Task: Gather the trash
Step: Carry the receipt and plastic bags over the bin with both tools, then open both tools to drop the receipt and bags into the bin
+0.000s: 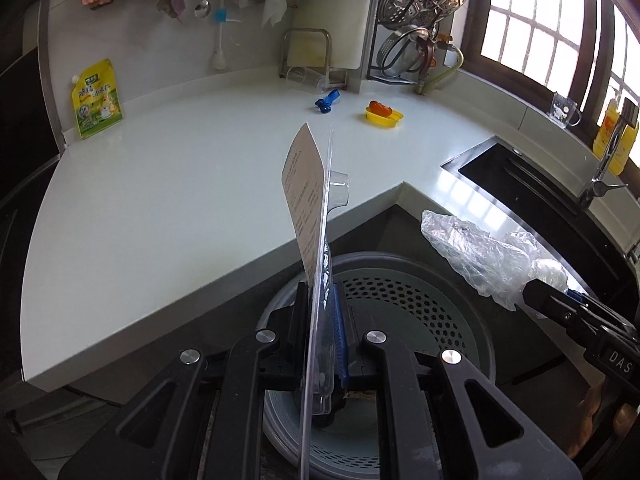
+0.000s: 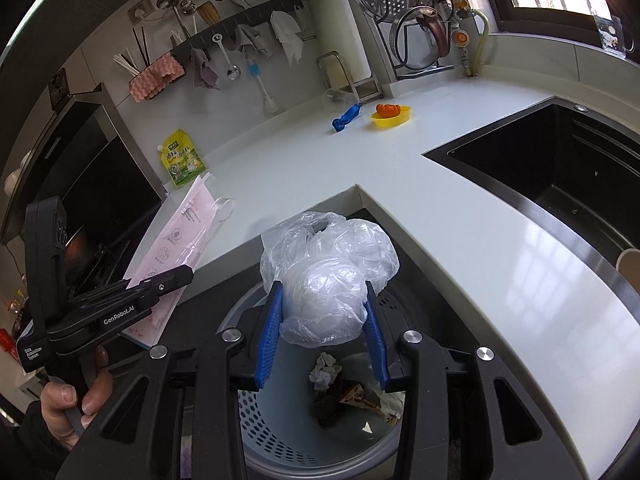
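— Right gripper (image 2: pixel 324 320) first, lower middle of its own view: what has it got?

— Blue fingers (image 2: pixel 269 340) squeezed onto a crumpled clear bag (image 2: pixel 328 276), which bulges up between them. Straight below sits the bin (image 2: pixel 280 444), a round grey one with a perforated inner wall. Crumpled paper (image 2: pixel 325 372) and a few scraps already lie at its bottom.

— And the other one?

— Left gripper (image 1: pixel 320 320), bottom centre of its view, is clamped tight on a flat blister pack (image 1: pixel 316 248), edge-on to the camera, card on the left and clear plastic on the right. In the right view the same pack shows pink at the lower left, and a hand (image 2: pixel 76 404) holds the handle in the bottom left corner.

— Is that also over the bin?

— Its fingers hang above the bin's left side; the pack sticks up past the counter (image 1: pixel 180 184) edge.

— Anything left on the counter?

— Upper middle: a blue wrapper (image 1: pixel 328 101) and, just right of it, a yellow dish (image 1: pixel 384 117) with something orange in it. A clear cup (image 1: pixel 306 78) lies on its side behind them. Far left stands a yellow-green pouch (image 1: pixel 96 98) against the wall. The sink (image 2: pixel 560 168) is at the right.
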